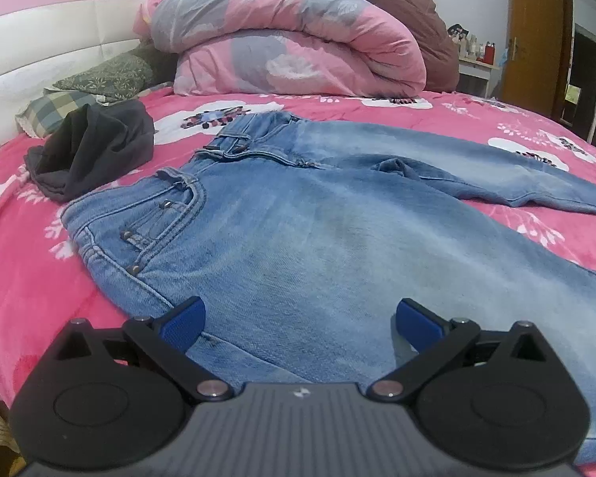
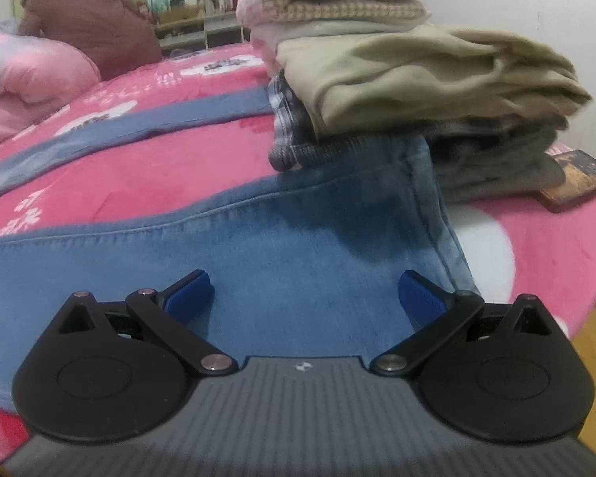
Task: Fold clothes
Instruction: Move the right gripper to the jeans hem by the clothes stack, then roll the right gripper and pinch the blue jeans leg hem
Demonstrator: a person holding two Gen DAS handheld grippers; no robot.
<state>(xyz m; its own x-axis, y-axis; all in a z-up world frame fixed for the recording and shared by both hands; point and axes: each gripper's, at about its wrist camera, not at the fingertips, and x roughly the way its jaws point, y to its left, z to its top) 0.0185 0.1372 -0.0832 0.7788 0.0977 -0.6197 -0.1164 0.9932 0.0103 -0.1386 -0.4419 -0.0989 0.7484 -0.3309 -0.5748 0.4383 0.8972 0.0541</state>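
Note:
Light blue jeans (image 1: 298, 214) lie spread flat on the pink bed cover (image 1: 28, 286), waistband to the left and both legs running off to the right. My left gripper (image 1: 300, 324) stands open low over the near thigh, below the front pocket, holding nothing. In the right wrist view the lower part of the near jeans leg (image 2: 298, 254) fills the foreground, its hem at the right. My right gripper (image 2: 304, 298) is open just above that cloth, with nothing between its blue pads (image 2: 188, 298). The far leg (image 2: 139, 123) stretches across the bed behind.
A crumpled dark grey garment (image 1: 95, 151) sits left of the waistband. A rolled pink and grey quilt (image 1: 290, 31) and pillows (image 1: 99, 75) lie at the headboard. A stack of folded clothes (image 2: 413, 79) rests on the leg's end, a dark book (image 2: 576, 179) beside it. The bed edge drops at right.

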